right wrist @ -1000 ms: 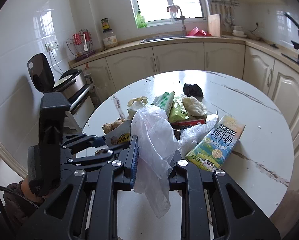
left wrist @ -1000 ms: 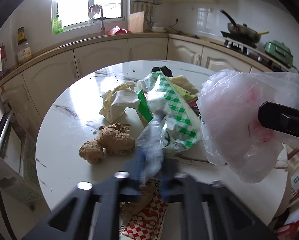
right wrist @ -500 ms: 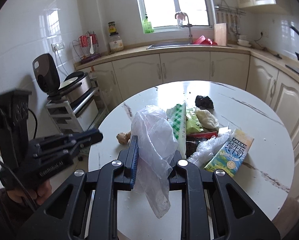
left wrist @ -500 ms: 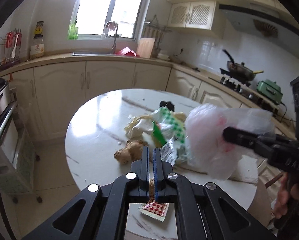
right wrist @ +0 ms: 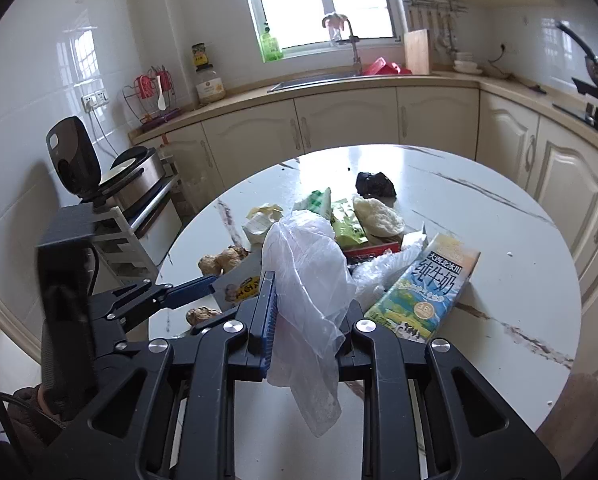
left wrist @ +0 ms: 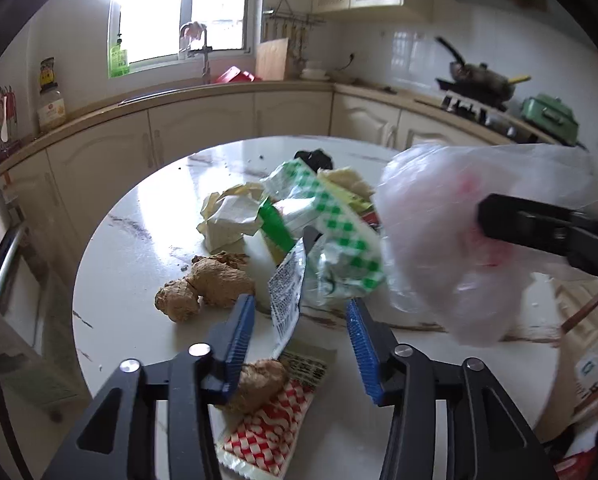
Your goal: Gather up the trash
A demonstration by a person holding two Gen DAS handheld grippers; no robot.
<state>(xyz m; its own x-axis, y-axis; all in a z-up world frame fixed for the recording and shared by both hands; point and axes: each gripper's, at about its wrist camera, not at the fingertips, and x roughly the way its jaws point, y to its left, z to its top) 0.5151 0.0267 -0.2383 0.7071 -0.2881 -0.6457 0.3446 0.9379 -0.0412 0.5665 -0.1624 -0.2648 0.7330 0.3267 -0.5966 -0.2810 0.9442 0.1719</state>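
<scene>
Left wrist view. My left gripper point(left wrist: 301, 334): fingers pressed together half a second ago, now spread wide, low over the table point(left wrist: 139, 240). A thin printed wrapper point(left wrist: 287, 300) stands on edge in the gap, touched by neither pad. Ginger root point(left wrist: 207, 284) lies just left of the fingers; a smaller ginger piece point(left wrist: 259, 380) rests on the red-checked packet point(left wrist: 267, 436) below. Green-checked bag point(left wrist: 331, 232) sits beyond. I judge the reopening as a set-up for a fresh pick, the wrapper the likeliest item.

Right wrist view. My right gripper point(right wrist: 309, 322): pinching the clear plastic bag point(right wrist: 307, 280), as in both earlier frames, held above the near table edge. Milk carton point(right wrist: 427, 284) lies just right, uncollected. The trash remains heaped on the table; little seems bagged.
</scene>
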